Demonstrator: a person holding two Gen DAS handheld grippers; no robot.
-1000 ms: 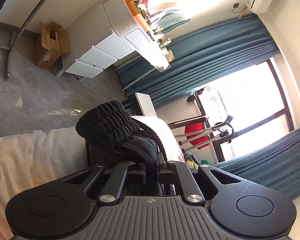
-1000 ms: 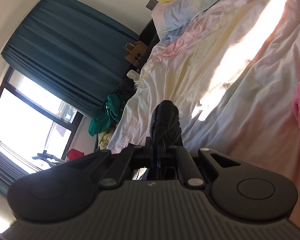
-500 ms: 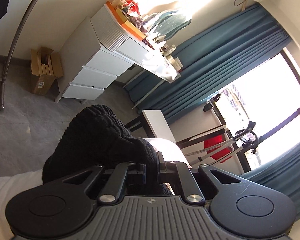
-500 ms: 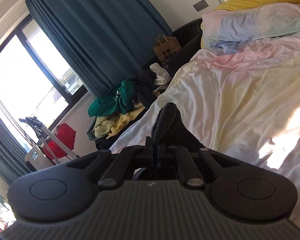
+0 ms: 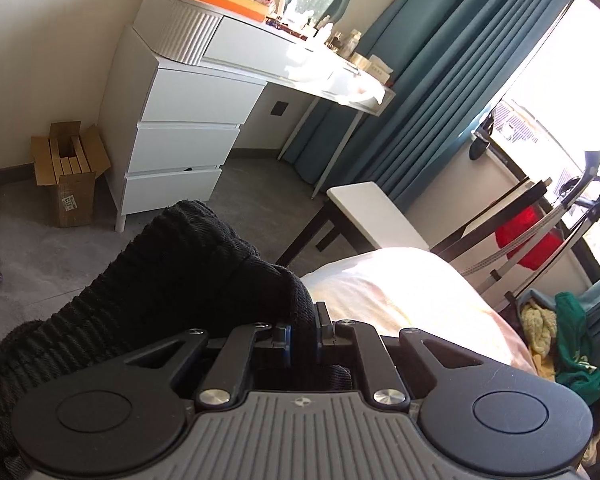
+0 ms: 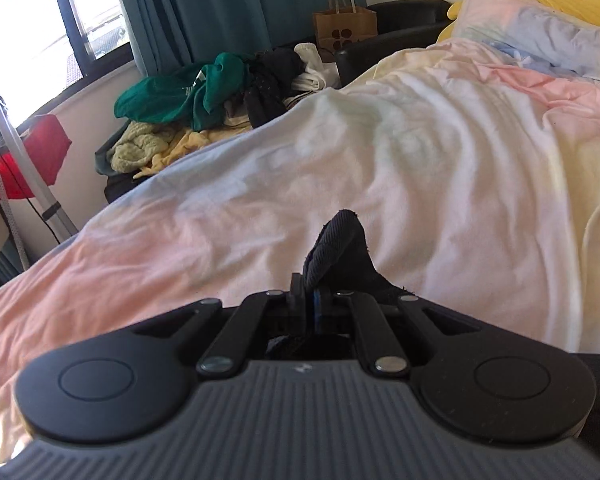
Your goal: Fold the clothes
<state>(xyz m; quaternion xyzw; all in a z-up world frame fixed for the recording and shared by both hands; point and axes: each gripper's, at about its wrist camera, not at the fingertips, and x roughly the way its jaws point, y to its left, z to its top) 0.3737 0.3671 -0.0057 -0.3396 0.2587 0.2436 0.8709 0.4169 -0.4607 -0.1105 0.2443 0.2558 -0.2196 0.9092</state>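
Note:
A black ribbed knit garment [image 5: 148, 304] bunches up in front of my left gripper [image 5: 303, 326], which is shut on a fold of it, held above the bed's corner [image 5: 400, 284]. In the right wrist view, my right gripper [image 6: 311, 294] is shut on another part of the black knit garment [image 6: 340, 248]; a pointed fold sticks up past the fingertips. Below it spreads the pastel bedsheet [image 6: 340, 152]. How the garment hangs between the two grippers is hidden by their bodies.
A white dresser and vanity desk [image 5: 188, 120] stand by the wall beside a cardboard box [image 5: 70, 176]. A white stool [image 5: 376, 216] sits near the bed. A pile of clothes [image 6: 204, 96] lies beside the bed, with pillows [image 6: 540, 28] at its head.
Both grippers have swung upright, each keeping its hold on the black garment. The left view turned from the floor toward the dresser; the right view levelled out over the bed.

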